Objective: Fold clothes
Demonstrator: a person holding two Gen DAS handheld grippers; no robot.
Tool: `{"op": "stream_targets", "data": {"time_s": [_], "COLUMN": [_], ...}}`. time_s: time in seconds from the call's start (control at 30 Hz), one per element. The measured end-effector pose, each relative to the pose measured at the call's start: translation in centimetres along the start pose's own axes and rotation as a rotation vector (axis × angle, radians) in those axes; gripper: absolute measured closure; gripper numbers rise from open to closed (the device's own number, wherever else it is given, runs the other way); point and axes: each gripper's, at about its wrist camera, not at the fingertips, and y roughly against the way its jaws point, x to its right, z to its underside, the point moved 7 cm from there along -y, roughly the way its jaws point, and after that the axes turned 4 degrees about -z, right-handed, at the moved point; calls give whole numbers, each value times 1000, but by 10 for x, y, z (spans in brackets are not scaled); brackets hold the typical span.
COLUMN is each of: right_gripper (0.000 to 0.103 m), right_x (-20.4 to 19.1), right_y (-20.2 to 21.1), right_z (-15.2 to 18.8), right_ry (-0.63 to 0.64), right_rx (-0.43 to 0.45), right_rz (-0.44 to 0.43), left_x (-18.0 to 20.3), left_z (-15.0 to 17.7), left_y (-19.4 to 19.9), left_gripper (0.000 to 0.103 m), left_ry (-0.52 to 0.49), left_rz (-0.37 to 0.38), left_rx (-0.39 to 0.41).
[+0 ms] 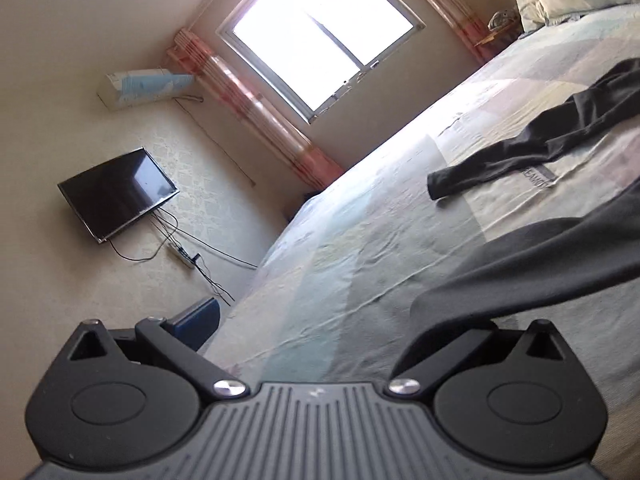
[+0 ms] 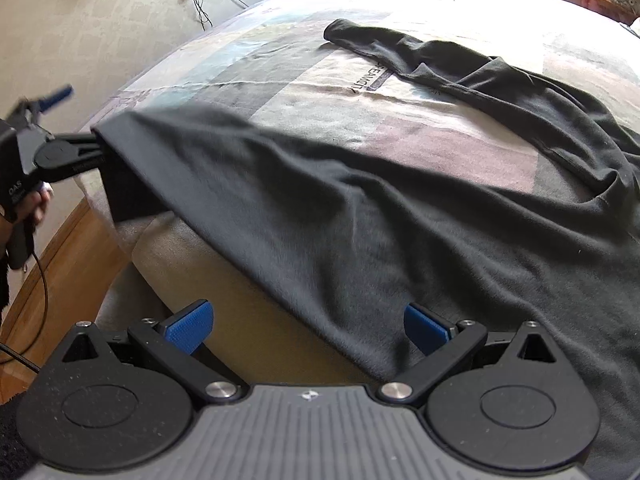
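daylight comes from the window (image 1: 320, 36) at the upper middle of the left wrist view; its panes are blown out to white. glare washes the bed (image 1: 360, 240) edge below it, and the far bed top in the right wrist view is overexposed too. the walls are dimmer. both views bend strongly at the rims, with dark corners. the shirt (image 2: 360, 208) is smeared with blur at mid frame.
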Motion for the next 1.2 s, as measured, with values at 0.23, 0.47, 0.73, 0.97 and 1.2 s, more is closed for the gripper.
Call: {"op": "stream_targets", "data": {"time_s": [0.23,0.47,0.73,0.97,1.2], "right_gripper": [0,0,0,0,0], "right_x": [2,7,-4,-7,-6], "right_y": [3,-1,-8,-11,-17], "right_z": [0,3,3,3,1], "right_ry": [-8,-19,1,8,-4], "right_rx": [13,-2,-17,-30,-44], "right_rz": [4,13,5,18,24], "left_x": [-47,-88,-56,-20,-6], "left_z": [40,70,70,87,123], "left_y": [-34,-43,-60,-78,-81], "left_gripper": [0,1,1,1,1], "left_ry": [48,155,407,425,428], "left_rz": [-154,-188,102,231,289], "left_rx": [-155,-257,-334,-416,-520]}}
